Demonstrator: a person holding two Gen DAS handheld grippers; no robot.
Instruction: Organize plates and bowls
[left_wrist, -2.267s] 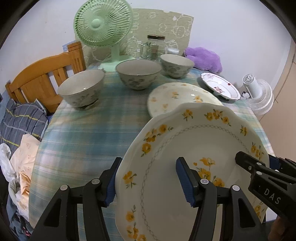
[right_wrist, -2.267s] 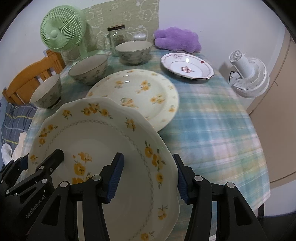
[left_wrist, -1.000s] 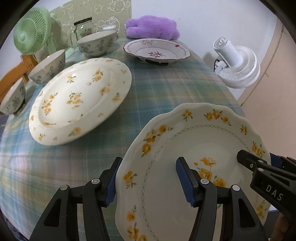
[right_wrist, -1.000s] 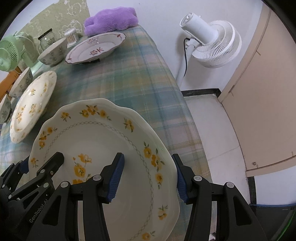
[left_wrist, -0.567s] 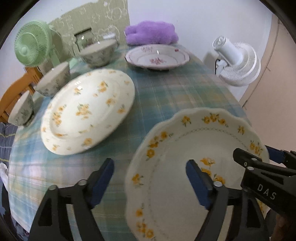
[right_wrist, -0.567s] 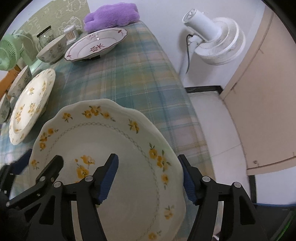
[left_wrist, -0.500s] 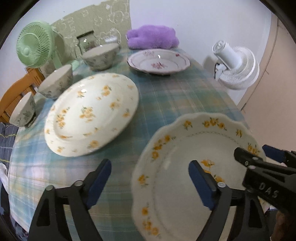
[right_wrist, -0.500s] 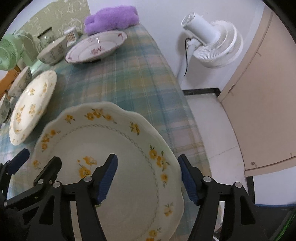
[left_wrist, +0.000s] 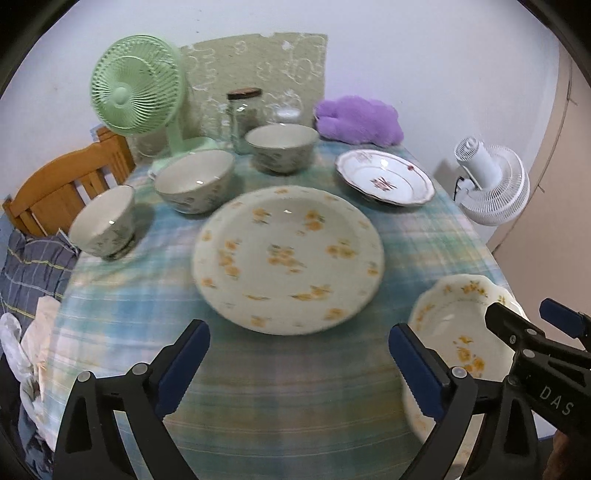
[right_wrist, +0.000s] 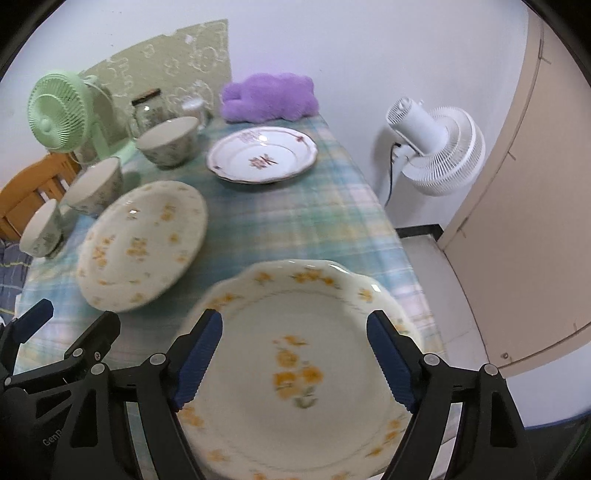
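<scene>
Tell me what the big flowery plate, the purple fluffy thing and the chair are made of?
The big flowery plate looks like glazed ceramic: a small white glint shows on its smooth cream surface. The purple fluffy thing looks like soft plush fabric, fuzzy all over with no shine. The chair looks like varnished wood: orange-brown slats with a slight sheen. It could be another material painted that way.

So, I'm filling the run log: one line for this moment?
left tool: open, empty | right tool: open, empty | scalloped plate: on table | jaws just opening
</scene>
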